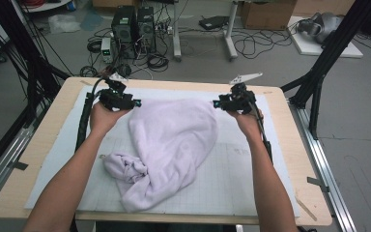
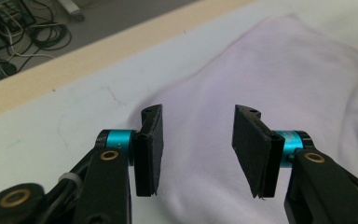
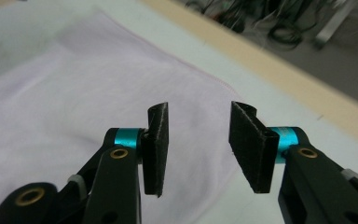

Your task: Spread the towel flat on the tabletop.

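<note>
On the worktop [image 1: 53, 145], a pale wooden board with rounded corners, a white gridded mat [image 1: 232, 183] covers most of the surface and leaves a bare wooden margin all round. A pale lilac towel [image 1: 174, 140] lies on the mat, spread smooth and rounded at its far end, narrowing towards the near edge, where one part is twisted into a bunched knot at the left. Its far edge lies just short of the far edge of the mat.

The left tongs [image 1: 136, 103] hang over the far left corner of the towel, and the right tongs [image 1: 216, 103] over its far right corner, each held in a hand with the forearm reaching in from the near side. In the left gripper view the left tongs [image 2: 197, 144] stand about half open, with nothing between the pads and the towel lying below them. In the right gripper view the right tongs [image 3: 198, 142] stand parted in the same way, gripping nothing, over the towel's edge.

Beyond the worktop is a grey floor strewn with black cables [image 1: 154, 60], two dark computer towers [image 1: 133, 24], the legs of a white stand [image 1: 229, 34] and cardboard boxes [image 1: 265, 14]. Black frame struts [image 1: 328, 53] rise on both sides.
</note>
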{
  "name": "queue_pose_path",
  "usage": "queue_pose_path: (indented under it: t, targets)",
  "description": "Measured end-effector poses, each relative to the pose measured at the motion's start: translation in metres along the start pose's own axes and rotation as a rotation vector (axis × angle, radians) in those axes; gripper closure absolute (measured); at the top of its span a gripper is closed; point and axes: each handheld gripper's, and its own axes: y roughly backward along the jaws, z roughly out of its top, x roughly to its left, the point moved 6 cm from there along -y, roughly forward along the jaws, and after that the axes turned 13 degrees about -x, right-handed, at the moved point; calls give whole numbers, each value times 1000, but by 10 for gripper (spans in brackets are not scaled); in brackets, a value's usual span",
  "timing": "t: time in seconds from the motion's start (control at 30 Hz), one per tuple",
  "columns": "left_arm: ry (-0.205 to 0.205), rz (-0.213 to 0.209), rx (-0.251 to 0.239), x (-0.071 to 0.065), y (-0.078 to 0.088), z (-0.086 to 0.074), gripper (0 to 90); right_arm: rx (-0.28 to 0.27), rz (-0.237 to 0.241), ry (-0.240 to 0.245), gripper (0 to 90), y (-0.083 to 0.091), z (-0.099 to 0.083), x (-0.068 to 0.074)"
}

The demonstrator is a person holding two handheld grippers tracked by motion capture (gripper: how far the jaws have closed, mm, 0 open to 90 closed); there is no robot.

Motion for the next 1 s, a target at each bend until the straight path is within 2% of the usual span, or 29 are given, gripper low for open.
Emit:
queue_pose_path:
  t: [0.07, 0.2, 0.37, 0.43, 0.5, 0.6, 0.67, 0.73, 0.77, 0.8, 1.0]
  targets:
    - [17, -39, -5, -5, 3, -14, 523, 44, 16, -1, 543, -3, -19, 6]
    - [-11, -92, 12, -16, 16, -39, 502, 61, 63, 4, 526, 2, -47, 26]
    - [-49, -144, 11, -36, 38, -59, 474, 42, 119, 8, 500, 16, -63, 57]
    - [-48, -167, -2, -44, 48, -65, 464, 60, 138, 30, 486, 21, -68, 69]
    - [-58, -192, 4, -52, 56, -70, 465, 45, 153, 36, 482, 27, -71, 80]
    - [-58, -230, -15, -65, 69, -75, 464, 30, 187, 47, 464, 35, -76, 97]
    - [-61, -256, -38, -73, 78, -75, 462, 52, 226, 34, 424, 37, -80, 109]
    - [-66, -273, -45, -81, 84, -76, 457, 64, 257, 61, 425, 39, -81, 123]
    - [-73, -283, -45, -84, 87, -76, 453, 46, 259, 85, 430, 40, -80, 130]
    - [-84, -293, -42, -88, 90, -76, 452, 25, 269, 101, 432, 41, -80, 136]
    - [-104, -379, -45, -113, 94, -71, 423, 57, 332, 92, 417, 36, -98, 157]
